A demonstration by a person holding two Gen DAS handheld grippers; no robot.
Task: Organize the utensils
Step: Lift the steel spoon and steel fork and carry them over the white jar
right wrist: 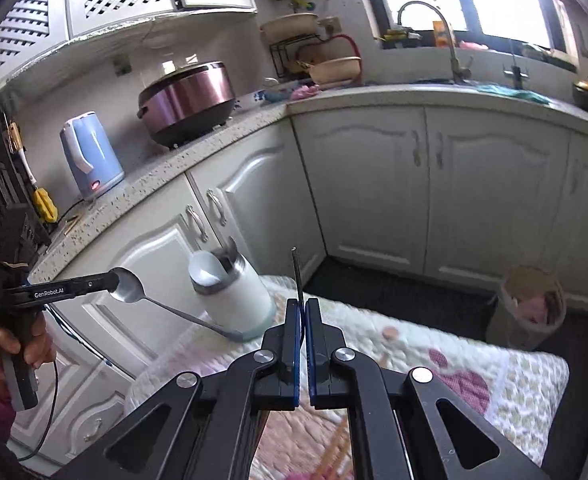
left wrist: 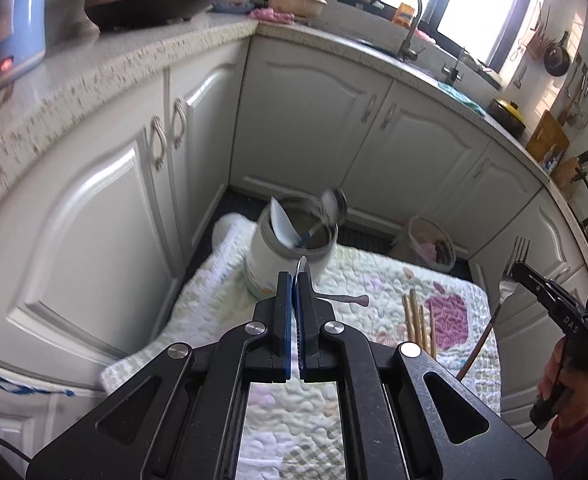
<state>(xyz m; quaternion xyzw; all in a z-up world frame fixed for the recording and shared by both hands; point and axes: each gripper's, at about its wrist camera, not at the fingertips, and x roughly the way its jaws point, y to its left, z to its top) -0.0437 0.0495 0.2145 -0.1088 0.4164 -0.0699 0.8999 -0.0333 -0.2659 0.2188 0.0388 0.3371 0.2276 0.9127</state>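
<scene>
My left gripper (left wrist: pixel 292 276) is shut on a metal spoon (right wrist: pixel 128 285), gripping its bowl; the handle (left wrist: pixel 347 300) slants down to the right. It also shows at the left of the right wrist view (right wrist: pixel 112 280). My right gripper (right wrist: pixel 302 302) is shut on a fork (left wrist: pixel 513 258), tines up and brown handle hanging below; in its own view the fork is a thin edge-on strip. A white utensil holder (left wrist: pixel 282 256) with a metal rim stands on the quilted mat (left wrist: pixel 377 276) and holds a white spoon and a blue-handled spoon. Both grippers hover above the mat. Wooden chopsticks (left wrist: pixel 417 320) lie on it.
White cabinet doors (right wrist: pixel 373 184) enclose the mat on the left and behind. The speckled counter (right wrist: pixel 154 172) carries a blue kettle (right wrist: pixel 90 156) and a purple rice cooker (right wrist: pixel 190 100). A small bin (right wrist: pixel 529 308) stands on the dark floor beyond the mat. A person's hand (right wrist: pixel 14 344) holds the left gripper.
</scene>
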